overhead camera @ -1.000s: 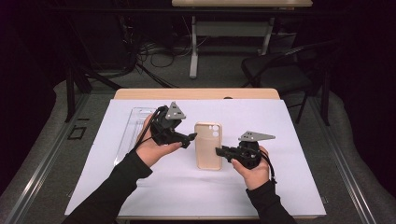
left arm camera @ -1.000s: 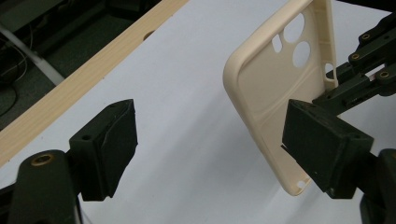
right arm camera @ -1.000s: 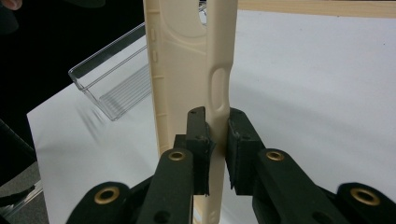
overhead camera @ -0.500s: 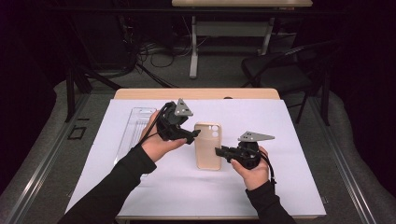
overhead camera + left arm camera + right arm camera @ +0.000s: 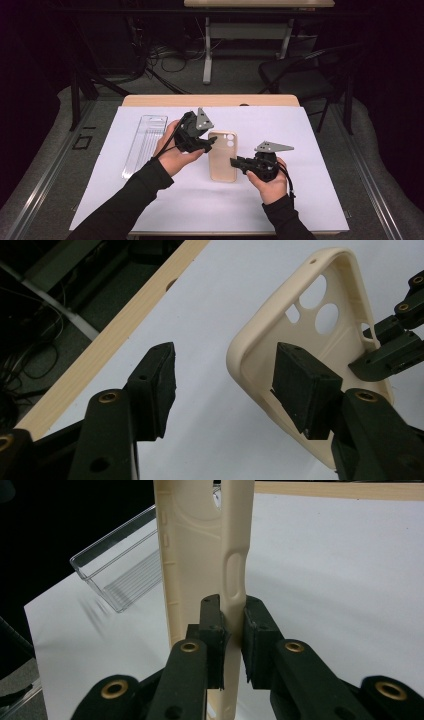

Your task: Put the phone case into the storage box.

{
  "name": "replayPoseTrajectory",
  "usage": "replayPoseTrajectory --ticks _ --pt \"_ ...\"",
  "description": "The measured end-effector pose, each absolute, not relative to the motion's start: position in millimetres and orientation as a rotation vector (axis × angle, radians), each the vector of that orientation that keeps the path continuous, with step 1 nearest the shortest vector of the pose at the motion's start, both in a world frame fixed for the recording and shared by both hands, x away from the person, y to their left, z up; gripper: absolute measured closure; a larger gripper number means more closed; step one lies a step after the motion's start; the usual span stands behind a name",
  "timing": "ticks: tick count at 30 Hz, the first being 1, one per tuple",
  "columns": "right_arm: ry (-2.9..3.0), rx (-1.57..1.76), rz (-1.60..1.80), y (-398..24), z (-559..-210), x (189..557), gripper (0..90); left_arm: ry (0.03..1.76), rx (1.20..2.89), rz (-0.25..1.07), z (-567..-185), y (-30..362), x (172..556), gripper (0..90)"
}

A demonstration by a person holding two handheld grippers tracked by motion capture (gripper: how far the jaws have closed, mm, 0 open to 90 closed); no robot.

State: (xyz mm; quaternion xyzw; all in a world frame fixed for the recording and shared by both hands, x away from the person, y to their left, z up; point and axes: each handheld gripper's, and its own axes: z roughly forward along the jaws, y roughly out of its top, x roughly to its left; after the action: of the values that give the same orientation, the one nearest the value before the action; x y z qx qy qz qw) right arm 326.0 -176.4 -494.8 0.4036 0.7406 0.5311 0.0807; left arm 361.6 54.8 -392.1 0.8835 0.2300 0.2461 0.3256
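Case [image 5: 223, 156] lies beside the tray [image 5: 145, 142], held: right tongs [image 5: 232, 630] clamp its side wall. Left tongs [image 5: 235, 390], just closing, straddle the camera-end corner without pressing yet. Left to do, I judge: the second grip, then moving it.

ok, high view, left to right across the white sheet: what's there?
clear plastic tray → left gripper → beige phone case → right gripper
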Motion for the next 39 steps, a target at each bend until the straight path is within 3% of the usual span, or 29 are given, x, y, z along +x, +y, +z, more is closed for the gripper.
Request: replayPoseTrajectory --ticks 22,39 --pt "2.197 1.232 1.592 -172.9 -497.4 324.2 81.6 0.557 2.352 0.713 -397.2 46.5 360.5 67.3" --pt "2.203 1.227 1.587 -172.6 -498.1 324.4 81.5 0.555 2.368 0.700 -398.0 46.3 359.9 76.7"
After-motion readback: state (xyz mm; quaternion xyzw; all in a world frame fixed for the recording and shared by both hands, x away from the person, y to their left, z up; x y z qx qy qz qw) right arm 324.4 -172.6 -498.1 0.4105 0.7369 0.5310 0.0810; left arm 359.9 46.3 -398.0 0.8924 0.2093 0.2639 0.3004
